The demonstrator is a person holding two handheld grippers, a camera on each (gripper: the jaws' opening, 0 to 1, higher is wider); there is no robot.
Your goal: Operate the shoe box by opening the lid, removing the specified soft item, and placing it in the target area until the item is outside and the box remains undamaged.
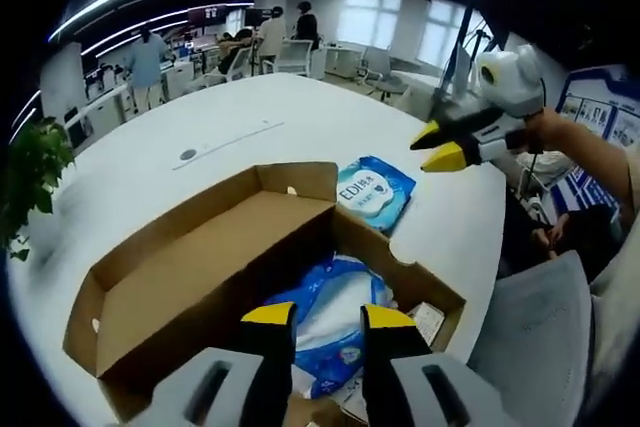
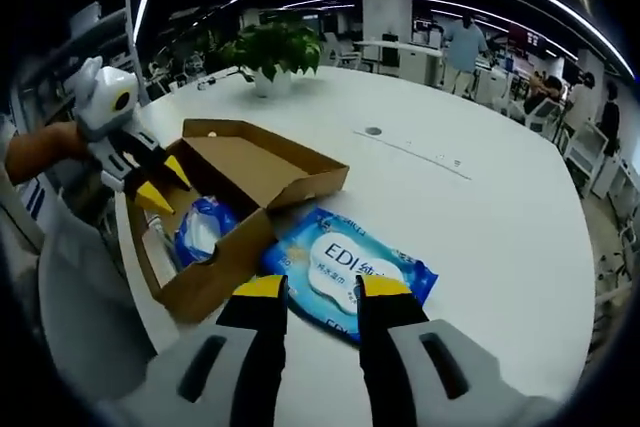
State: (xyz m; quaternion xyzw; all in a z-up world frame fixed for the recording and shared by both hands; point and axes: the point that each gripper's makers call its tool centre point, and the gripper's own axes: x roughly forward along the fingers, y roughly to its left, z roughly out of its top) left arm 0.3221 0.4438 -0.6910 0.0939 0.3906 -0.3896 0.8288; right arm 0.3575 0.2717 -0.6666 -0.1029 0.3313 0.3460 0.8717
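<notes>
Shoe box (image 2: 240,197): on white desk (image 2: 480,217), lid folded back.
Wipes pack (image 2: 350,272): out, flat on desk, touching box's outer wall.
Second blue pack (image 1: 335,322): inside box.
Right tool (image 2: 322,289): above outer pack, jaws parted, empty.
Left tool (image 1: 328,317): over box interior, parted, empty.
Step, judged: placement done; next calls for withdrawal or grasping inner pack.

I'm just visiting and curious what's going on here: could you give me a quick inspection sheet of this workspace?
Surface: white round table.
Job's things: cardboard box, lid open; one blue wipes pack lying on the table beside it; another blue pack inside.
Clutter: small paper items in the box corner.
Grippers: left tool over the box, open; right tool above the outside pack, open.
Cables: nothing seen.
Surroundings: potted plant, office desks, people.
</notes>
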